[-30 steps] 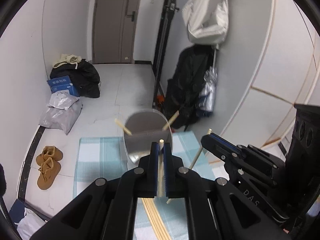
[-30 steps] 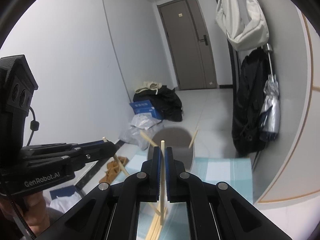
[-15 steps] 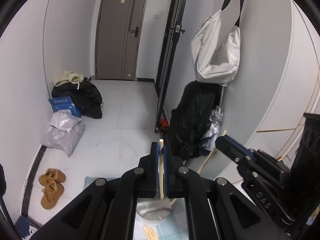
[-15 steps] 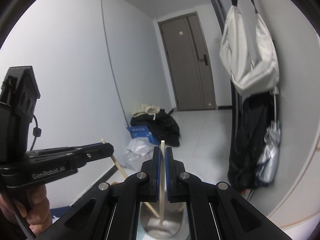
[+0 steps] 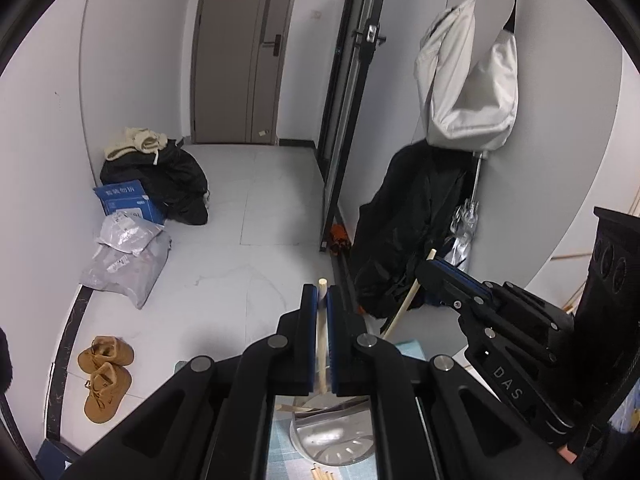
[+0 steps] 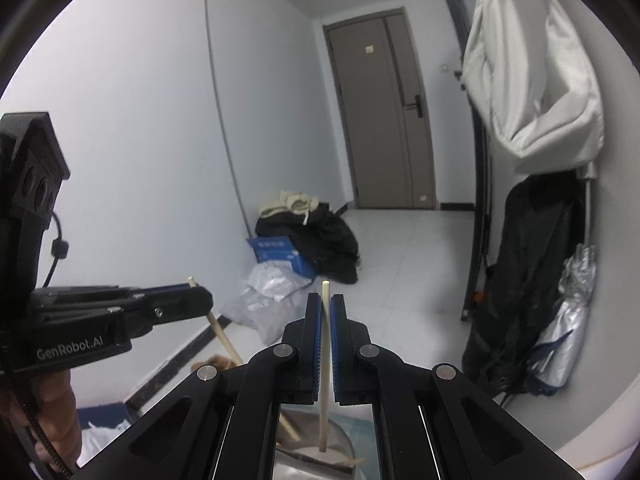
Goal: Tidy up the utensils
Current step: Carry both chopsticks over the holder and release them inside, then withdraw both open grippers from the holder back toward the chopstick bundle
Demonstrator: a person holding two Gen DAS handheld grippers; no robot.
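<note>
Each hand-held gripper is clenched on one wooden chopstick. In the left wrist view, the left chopstick (image 5: 321, 332) stands between the blue pads in the lower middle of the frame, its tip poking out above them and its lower end hanging over the open mouth of the metal cup (image 5: 332, 436) at the bottom centre. A couple of sticks already lean inside that cup, and more loose chopsticks (image 5: 320, 473) lie on the checked cloth (image 5: 280, 444) at the very bottom edge. The left hand-held gripper (image 5: 320, 300) points down toward the cup.

In the right wrist view, the right chopstick (image 6: 325, 360) is pinched the same way by the right hand-held gripper (image 6: 325, 304), nearly upright, its lower end inside or just above the cup's rim; I cannot tell which. The left tool shows at the left of that frame with its stick slanting down to the lower right.

The step in hand looks like dropping both sticks into the cup. To do it well, each lower end should sit clearly inside the rim before the pads let go, with the stick kept steep so it slides in rather than tipping out. Releasing one side at a time would probably keep the two sticks from knocking together, and lowering gently should avoid nudging the light cup over.
</note>
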